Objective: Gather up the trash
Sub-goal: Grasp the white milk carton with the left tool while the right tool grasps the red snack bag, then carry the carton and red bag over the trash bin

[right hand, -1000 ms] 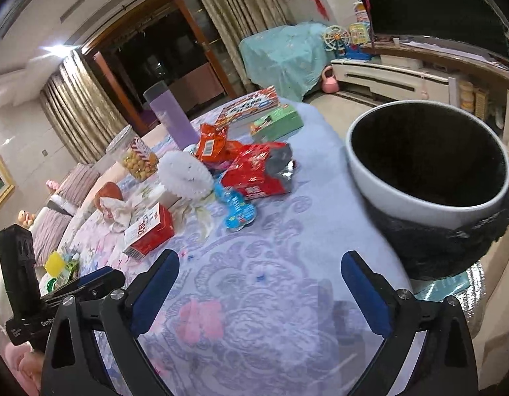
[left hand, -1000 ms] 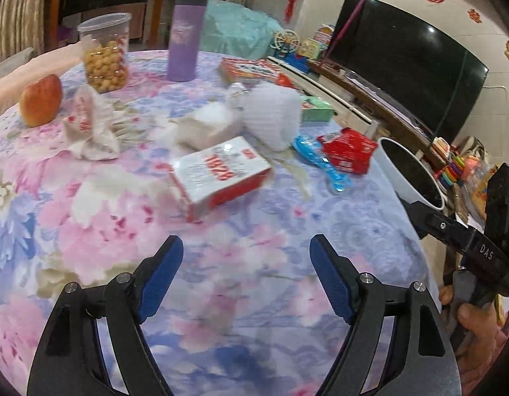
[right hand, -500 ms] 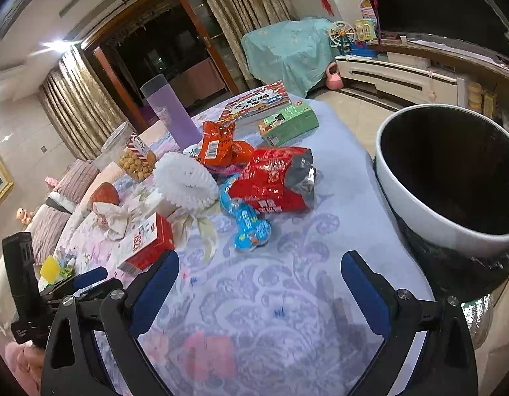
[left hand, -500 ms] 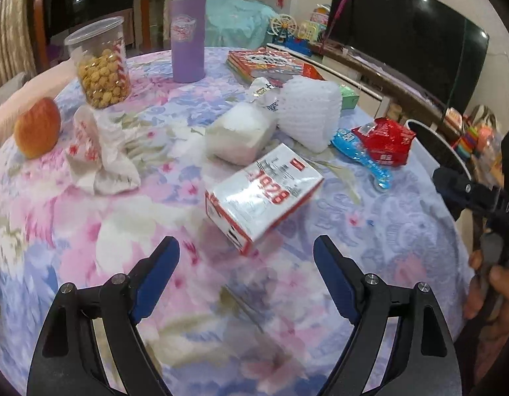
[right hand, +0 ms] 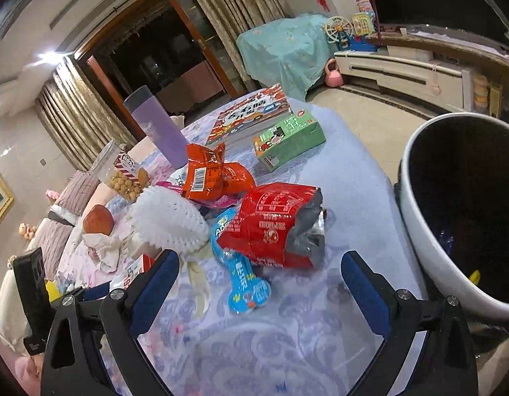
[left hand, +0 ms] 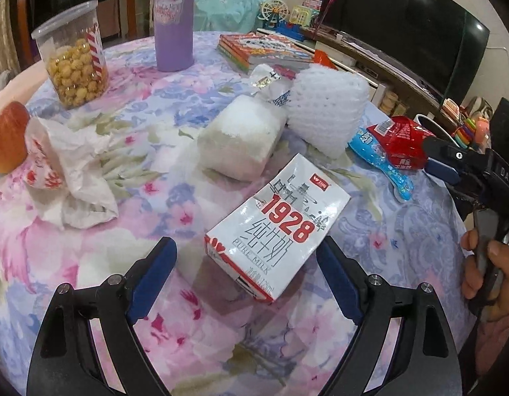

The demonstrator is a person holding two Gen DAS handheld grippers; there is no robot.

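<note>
My left gripper [left hand: 247,270] is open and empty, its jaws on either side of the near end of a white "1928" milk carton [left hand: 280,224] lying on the floral tablecloth. My right gripper [right hand: 259,277] is open and empty, just short of a red foil snack bag [right hand: 274,224] and a blue bone-shaped wrapper [right hand: 241,270]. Other trash: an orange wrapper [right hand: 211,175], a white foam fruit net [left hand: 327,105] [right hand: 168,224], a crumpled paper wrapper [left hand: 66,171] and a white plastic bag [left hand: 244,135]. The trash bin [right hand: 419,231] stands to the right of the table.
A popcorn jar [left hand: 73,56], a purple tumbler [left hand: 173,16], an apple [left hand: 5,138], books [left hand: 264,48] and a green box [right hand: 287,138] stand on the table. The table edge drops off to the right by the bin. A TV [left hand: 402,23] is behind.
My left gripper has moved forward until its open jaws flank the milk carton. My right gripper has moved forward toward the red bag and blue wrapper, and the bin has shifted right.
</note>
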